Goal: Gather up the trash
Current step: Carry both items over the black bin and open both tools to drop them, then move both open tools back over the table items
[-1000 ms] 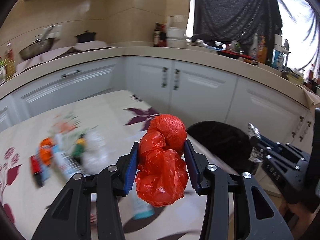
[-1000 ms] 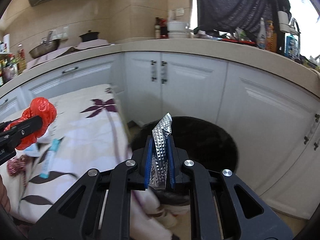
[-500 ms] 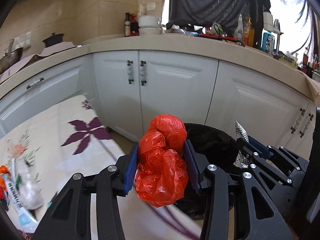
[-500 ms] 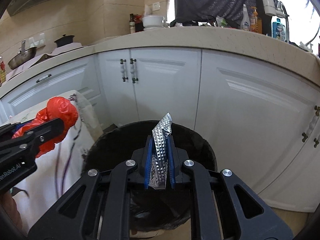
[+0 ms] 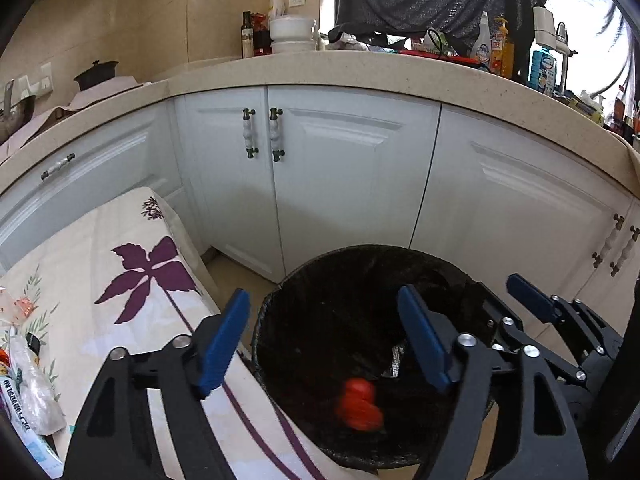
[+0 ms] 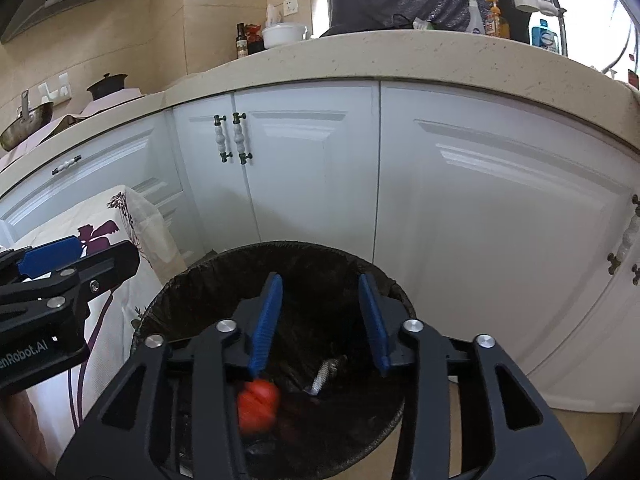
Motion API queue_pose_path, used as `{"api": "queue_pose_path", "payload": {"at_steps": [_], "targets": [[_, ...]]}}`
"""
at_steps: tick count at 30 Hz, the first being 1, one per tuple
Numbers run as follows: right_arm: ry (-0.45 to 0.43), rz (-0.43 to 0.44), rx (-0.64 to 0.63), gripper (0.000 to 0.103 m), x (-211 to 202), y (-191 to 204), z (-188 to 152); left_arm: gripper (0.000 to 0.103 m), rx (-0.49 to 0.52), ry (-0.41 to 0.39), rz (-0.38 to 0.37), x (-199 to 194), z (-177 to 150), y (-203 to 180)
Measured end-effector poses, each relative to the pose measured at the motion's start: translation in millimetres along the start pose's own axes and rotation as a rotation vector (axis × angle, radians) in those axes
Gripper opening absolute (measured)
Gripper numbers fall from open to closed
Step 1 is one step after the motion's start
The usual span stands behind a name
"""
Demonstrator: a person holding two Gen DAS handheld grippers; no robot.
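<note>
A black-lined trash bin (image 5: 280, 304) (image 6: 192, 276) stands on the floor below both grippers. My left gripper (image 5: 324, 344) is open and empty over the bin's left side. My right gripper (image 6: 320, 320) is open and empty over the bin's middle. A crumpled red plastic bag (image 5: 358, 404) (image 6: 258, 400), blurred, is inside the bin. A silver foil wrapper (image 5: 395, 360) (image 6: 322, 376) is also inside, to its right. More trash (image 5: 28, 384) lies on the flowered tablecloth at the far left of the left wrist view.
The cloth-covered table (image 5: 120, 280) (image 6: 100, 240) edge is just left of the bin. White cabinet doors (image 5: 352, 176) under a beige counter (image 5: 400, 68) stand close behind the bin. Bottles and bowls sit on the counter.
Both grippers have opened over the bin. The red bag left the left gripper and the foil wrapper left the right gripper; both are now inside the bin.
</note>
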State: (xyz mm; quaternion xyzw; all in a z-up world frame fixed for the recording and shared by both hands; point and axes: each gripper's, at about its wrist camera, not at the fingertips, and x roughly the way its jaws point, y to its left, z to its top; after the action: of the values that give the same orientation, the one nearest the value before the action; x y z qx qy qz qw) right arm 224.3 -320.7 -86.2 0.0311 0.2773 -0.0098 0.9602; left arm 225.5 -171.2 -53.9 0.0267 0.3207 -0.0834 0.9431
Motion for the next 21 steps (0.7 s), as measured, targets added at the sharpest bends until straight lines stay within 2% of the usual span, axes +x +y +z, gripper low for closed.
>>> {"api": "queue_pose_path", "payload": {"at_steps": [11,21], "targets": [[-0.018,0.004,-0.001,0.047,-28.1,14.5,-0.3,0.078,-0.018,-0.024,0.035,-31.6,-6.4,19.5],[-0.026,0.071,-0.035,0.048,-62.7,58.1,-8.6,0.078,-0.074,-0.059,0.097,-79.5,-29.9,64.0]]}}
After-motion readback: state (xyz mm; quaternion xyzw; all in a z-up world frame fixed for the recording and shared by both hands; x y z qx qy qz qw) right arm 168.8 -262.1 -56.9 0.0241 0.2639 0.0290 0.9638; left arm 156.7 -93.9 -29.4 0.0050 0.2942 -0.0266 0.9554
